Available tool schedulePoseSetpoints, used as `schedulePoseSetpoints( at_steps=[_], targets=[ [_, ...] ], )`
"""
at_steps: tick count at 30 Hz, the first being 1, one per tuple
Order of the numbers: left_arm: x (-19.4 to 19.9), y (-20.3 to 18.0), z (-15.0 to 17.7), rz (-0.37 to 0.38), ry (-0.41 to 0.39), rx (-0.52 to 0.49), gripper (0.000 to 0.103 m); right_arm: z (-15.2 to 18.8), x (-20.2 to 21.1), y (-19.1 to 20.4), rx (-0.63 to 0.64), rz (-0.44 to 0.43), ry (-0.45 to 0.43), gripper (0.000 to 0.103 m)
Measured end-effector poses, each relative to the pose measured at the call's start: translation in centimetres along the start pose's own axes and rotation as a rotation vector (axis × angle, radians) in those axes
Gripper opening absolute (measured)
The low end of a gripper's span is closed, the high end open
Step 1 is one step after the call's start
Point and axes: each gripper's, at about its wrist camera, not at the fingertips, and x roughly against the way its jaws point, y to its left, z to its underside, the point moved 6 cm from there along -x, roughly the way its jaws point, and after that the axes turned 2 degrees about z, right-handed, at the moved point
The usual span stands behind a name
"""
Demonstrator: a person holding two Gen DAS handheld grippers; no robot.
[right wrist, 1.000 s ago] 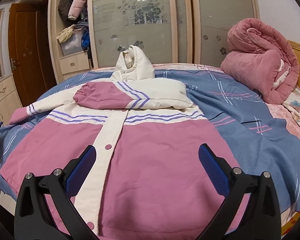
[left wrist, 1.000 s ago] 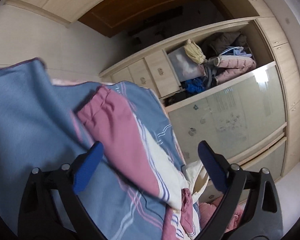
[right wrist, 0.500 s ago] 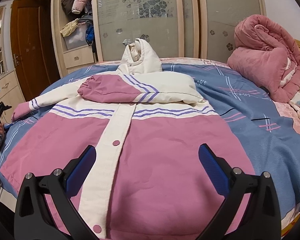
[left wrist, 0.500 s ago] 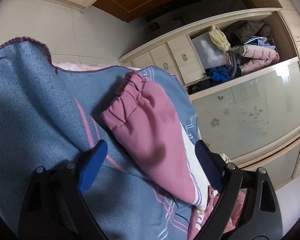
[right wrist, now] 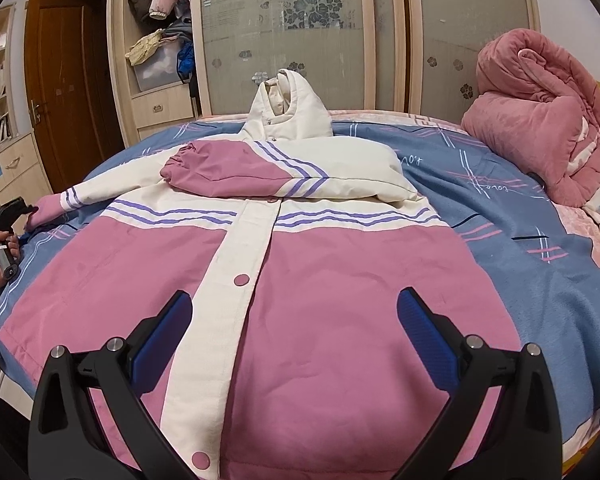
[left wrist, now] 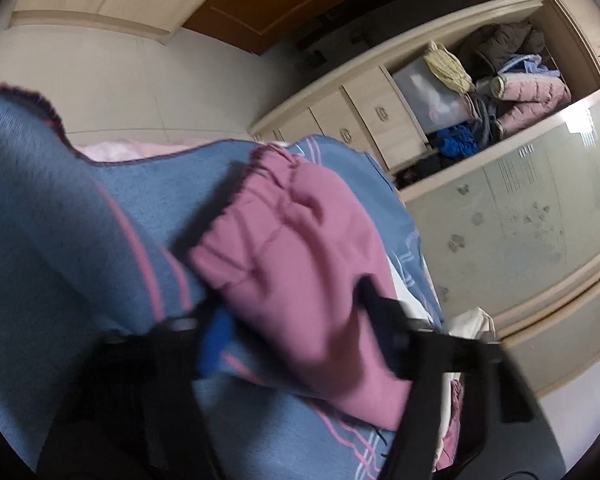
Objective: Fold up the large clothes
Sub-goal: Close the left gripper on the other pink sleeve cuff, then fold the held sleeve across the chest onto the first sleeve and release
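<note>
In the left wrist view the left gripper [left wrist: 296,316] is closing around the jacket's pink sleeve cuff [left wrist: 284,248] at six o'clock, while the right wrist view shows the right gripper [right wrist: 294,334] gaping empty above the jacket [right wrist: 320,280], spread on the blue blanket [right wrist: 540,248] centre-frame.

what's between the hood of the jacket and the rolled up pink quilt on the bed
Only bare blue bedspread with thin pink and white line patterns lies between the white hood and the pink quilt. This shows in the right wrist view.
</note>
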Motion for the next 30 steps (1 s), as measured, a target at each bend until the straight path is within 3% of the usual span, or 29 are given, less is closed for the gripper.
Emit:
schedulePoseSetpoints(
  at_steps=[3,6,8,11,14,16,18,21,25,29,30],
  targets=[
    [0.9,-1.0,-0.1,-0.041,-0.035,-0.058,0.022,-0.1,0.1,-0.1,-0.012,-0.003,-0.006,0.102],
    [2.3,-6.2,0.3,-0.167,-0.112,-0.313,0.018,-0.3,0.0,-0.1,-0.014,-0.011,-0.008,0.102],
    [2.6,-10.5,1.1,-0.22,-0.166,-0.448,0.016,-0.3,0.1,-0.3,-0.024,-0.018,-0.007,0.102],
    [0.3,-17.6,2.8,-0.316,-0.172,-0.658,0.015,-0.3,-0.1,-0.3,-0.031,-0.029,0.0,0.102],
    [-1.4,-25.9,5.9,-0.333,-0.185,-0.873,0.014,-0.4,0.0,-0.5,-0.042,-0.036,0.0,0.102],
    [-2.5,-31.7,9.9,-0.315,-0.203,-1.042,0.014,-0.5,0.0,-0.7,-0.055,-0.042,0.0,0.102],
    [-4.3,-37.3,16.4,-0.268,-0.188,-1.219,0.014,-0.6,0.0,-1.0,-0.067,-0.049,0.002,0.102],
    [-7.0,-41.2,25.5,-0.195,-0.111,-1.358,0.014,-0.7,0.0,-1.6,-0.085,-0.054,0.004,0.102],
    [-10.9,-42.1,37.5,-0.108,0.062,-1.415,0.014,-0.7,-0.4,-2.4,-0.109,-0.055,0.015,0.102],
    [-14.8,-38.1,45.4,-0.147,0.206,-1.467,0.016,-0.9,0.0,-3.1,-0.125,-0.064,0.01,0.102],
    [-15.4,-37.1,46.3,-0.162,0.232,-1.475,0.024,-0.9,0.0,-3.3,-0.126,-0.063,0.01,0.102]
  ],
)
